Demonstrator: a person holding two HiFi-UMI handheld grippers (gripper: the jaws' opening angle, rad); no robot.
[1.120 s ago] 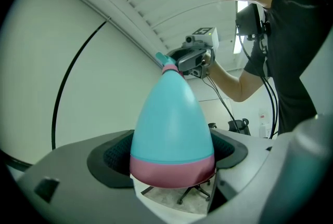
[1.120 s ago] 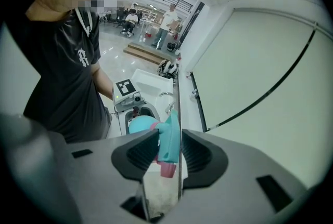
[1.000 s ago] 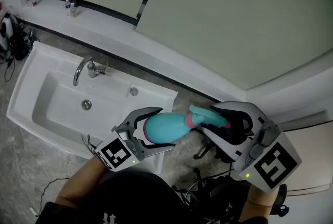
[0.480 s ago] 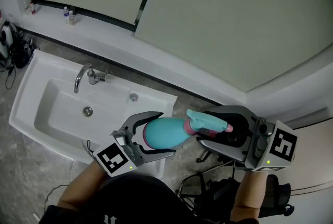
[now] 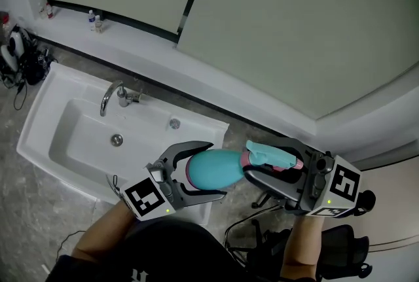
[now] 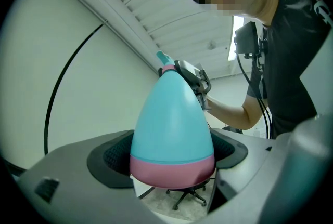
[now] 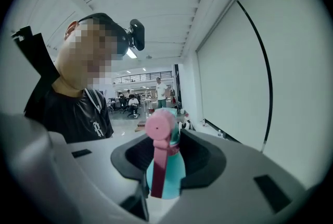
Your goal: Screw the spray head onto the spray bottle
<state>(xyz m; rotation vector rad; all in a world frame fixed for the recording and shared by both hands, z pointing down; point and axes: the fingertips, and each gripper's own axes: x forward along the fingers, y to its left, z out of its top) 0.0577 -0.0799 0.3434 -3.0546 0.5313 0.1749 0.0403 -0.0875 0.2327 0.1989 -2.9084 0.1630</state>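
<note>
A teal spray bottle (image 5: 213,168) with a pink base lies roughly level above the floor, and my left gripper (image 5: 216,168) is shut on its wide lower part (image 6: 171,134). The teal spray head (image 5: 272,156) with a pink nozzle and trigger sits at the bottle's neck, pointing right. My right gripper (image 5: 252,158) has its jaws above and below this head. They have just been closing, and the pads lie against the head's sides (image 7: 165,166). The joint between head and neck is hidden behind the jaws.
A white sink (image 5: 59,143) with a chrome tap (image 5: 111,96) stands at the left, just beyond the left gripper. Small bottles (image 5: 95,20) stand on the far ledge. An office chair base (image 5: 268,199) is on the floor below the grippers.
The right gripper has rolled about the spray head, so its marker cube now faces a different way. The bottle stays in the left gripper, which has barely shifted.
</note>
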